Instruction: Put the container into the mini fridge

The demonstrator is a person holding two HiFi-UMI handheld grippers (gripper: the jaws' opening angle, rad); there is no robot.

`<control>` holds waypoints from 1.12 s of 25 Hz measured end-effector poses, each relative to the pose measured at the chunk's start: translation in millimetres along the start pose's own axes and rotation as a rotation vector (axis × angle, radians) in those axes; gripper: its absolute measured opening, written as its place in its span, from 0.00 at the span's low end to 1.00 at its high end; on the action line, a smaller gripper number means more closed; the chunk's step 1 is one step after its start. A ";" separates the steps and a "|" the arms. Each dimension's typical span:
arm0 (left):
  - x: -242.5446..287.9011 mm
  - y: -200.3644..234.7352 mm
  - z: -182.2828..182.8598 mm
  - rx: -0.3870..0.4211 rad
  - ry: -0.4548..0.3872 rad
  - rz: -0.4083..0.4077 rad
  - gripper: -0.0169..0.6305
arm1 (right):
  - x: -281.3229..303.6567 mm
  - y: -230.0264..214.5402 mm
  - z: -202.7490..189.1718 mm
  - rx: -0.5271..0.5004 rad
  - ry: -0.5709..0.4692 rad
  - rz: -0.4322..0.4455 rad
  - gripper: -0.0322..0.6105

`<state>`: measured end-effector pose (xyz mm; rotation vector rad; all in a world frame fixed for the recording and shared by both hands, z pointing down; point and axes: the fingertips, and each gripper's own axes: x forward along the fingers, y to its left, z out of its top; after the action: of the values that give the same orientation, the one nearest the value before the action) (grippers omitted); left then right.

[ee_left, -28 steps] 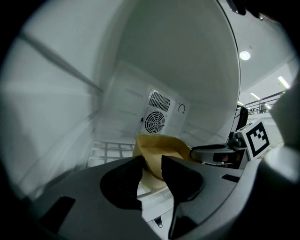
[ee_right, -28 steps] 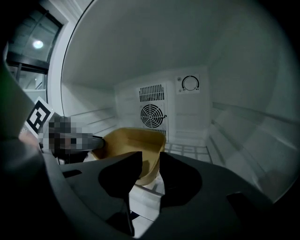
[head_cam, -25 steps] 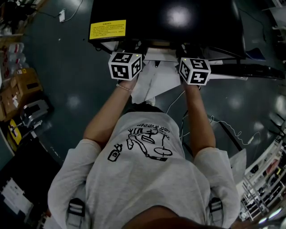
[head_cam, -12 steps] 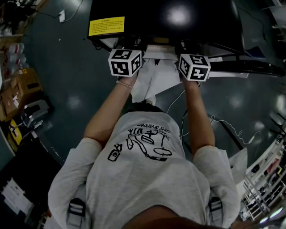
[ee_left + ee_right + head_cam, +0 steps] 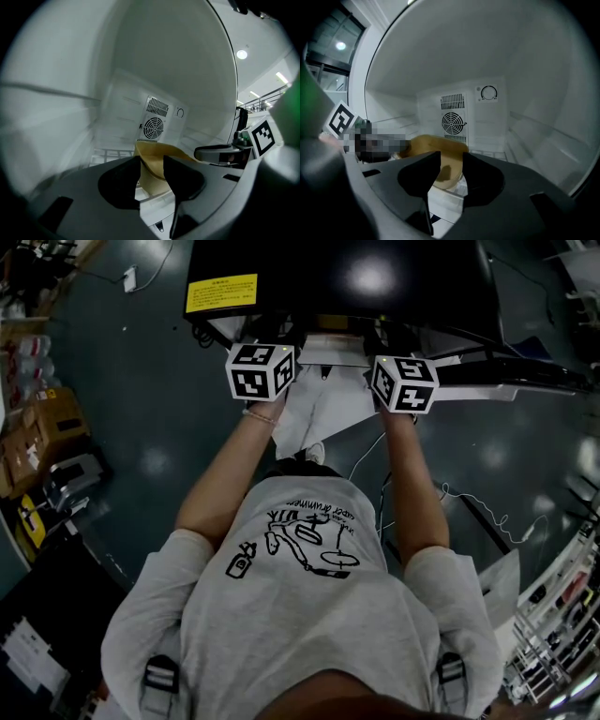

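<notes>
Both the left claw [image 5: 151, 158] and the right claw [image 5: 451, 154] have just been opening, with the container [image 5: 179, 153] rim loose in each gap. It sits between them, inside the mini fridge [image 5: 154, 126].

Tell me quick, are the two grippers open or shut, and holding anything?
Left gripper: open, jaws just opening; container shows in the gap, not gripped.
Right gripper: open, jaws just opening; container in the gap, not gripped.

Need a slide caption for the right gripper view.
Right gripper: jaws just opened, gripping nothing; tan container sits beyond them in the fridge.
</notes>
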<state>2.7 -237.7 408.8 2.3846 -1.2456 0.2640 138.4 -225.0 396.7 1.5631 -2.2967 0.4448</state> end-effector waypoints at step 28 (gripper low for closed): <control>-76.1 -66.7 40.4 0.072 -0.129 -0.113 0.28 | -85.6 54.1 38.8 -0.068 -0.136 0.103 0.28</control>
<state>11.9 -167.1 326.3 2.5592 -1.1702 0.1237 113.8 -151.5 320.8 1.4893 -2.4758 0.2902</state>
